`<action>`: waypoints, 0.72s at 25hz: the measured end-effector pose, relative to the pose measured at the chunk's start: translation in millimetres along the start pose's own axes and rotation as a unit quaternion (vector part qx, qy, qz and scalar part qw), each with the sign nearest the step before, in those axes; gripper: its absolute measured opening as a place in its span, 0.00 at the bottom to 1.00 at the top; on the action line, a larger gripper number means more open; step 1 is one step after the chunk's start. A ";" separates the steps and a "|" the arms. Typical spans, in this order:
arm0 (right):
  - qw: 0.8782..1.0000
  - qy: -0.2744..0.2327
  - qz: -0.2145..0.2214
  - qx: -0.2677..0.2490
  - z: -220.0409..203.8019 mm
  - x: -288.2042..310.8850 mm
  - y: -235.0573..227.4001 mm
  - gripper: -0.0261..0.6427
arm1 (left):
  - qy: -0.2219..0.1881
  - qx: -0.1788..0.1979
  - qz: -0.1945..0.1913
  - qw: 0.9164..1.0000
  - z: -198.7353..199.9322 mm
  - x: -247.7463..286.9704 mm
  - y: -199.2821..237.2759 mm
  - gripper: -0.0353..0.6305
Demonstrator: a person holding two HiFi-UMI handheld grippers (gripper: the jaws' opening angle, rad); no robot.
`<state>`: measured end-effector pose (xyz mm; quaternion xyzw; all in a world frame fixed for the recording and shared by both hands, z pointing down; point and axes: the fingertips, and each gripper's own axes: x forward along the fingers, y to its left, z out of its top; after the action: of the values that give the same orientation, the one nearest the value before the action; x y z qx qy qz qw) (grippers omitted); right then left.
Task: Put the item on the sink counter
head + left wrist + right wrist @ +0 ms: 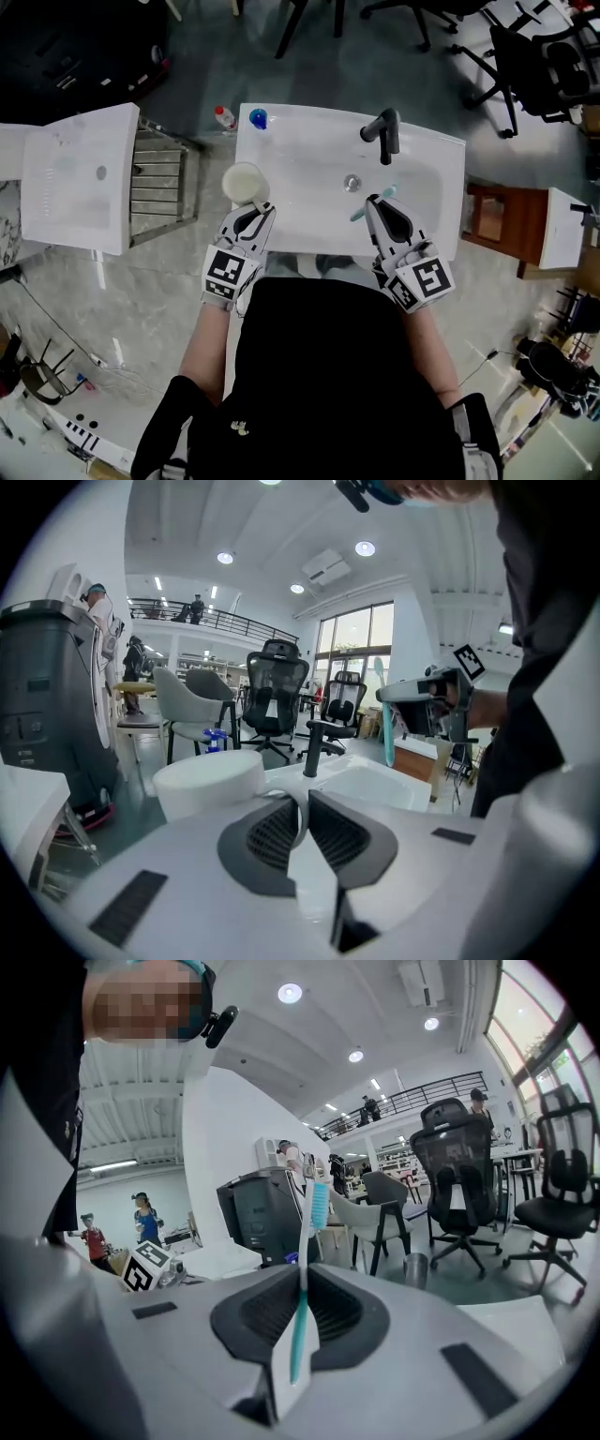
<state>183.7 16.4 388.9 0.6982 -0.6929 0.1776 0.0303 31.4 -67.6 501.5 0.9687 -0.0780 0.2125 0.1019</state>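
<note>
Off to the left stands a white rectangular unit (80, 178), with a slatted metal rack (157, 183) between it and the white ceramic sink counter (309, 141). A small red-capped clear bottle (225, 117) sits just beside the counter's far left corner, and a blue bottle top (258, 118) is on that corner. The left gripper (255, 208) is clamped on the handle of a round white cup (244, 183) at the counter's left edge; whether the cup rests on it I cannot tell. A black tap (384, 134) stands behind the basin's round metal drain (352, 183). The right gripper (372, 200) pinches a teal and white toothbrush (359, 214) above the basin, near the drain. A brown wooden stand (487, 214) flanks the counter's right side, black office chairs (534, 66) stand beyond, and grey marbled floor (141, 300) runs underfoot
</note>
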 end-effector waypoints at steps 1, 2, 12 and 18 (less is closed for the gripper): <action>1.000 0.001 -0.007 0.001 -0.7 -0.1 0.0 0.11 | 0.006 -0.001 -0.006 1.000 -5.8 1.8 3.1 0.12; 1.000 0.003 -0.014 0.002 -1.5 -0.4 0.1 0.11 | 0.010 -0.001 -0.011 1.000 -10.7 3.7 5.7 0.12; 0.997 0.023 -0.068 0.009 -14.2 -3.3 -2.6 0.11 | 0.014 0.010 -0.040 0.999 -37.6 29.0 27.6 0.12; 0.994 0.033 -0.100 0.012 -22.0 -14.1 -6.6 0.11 | 0.026 0.047 -0.052 0.997 -58.8 39.8 31.0 0.12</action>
<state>186.0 36.5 406.7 0.7582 -0.6157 0.2053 0.0626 37.8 -88.2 575.9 0.9693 -0.0150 0.2356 0.0690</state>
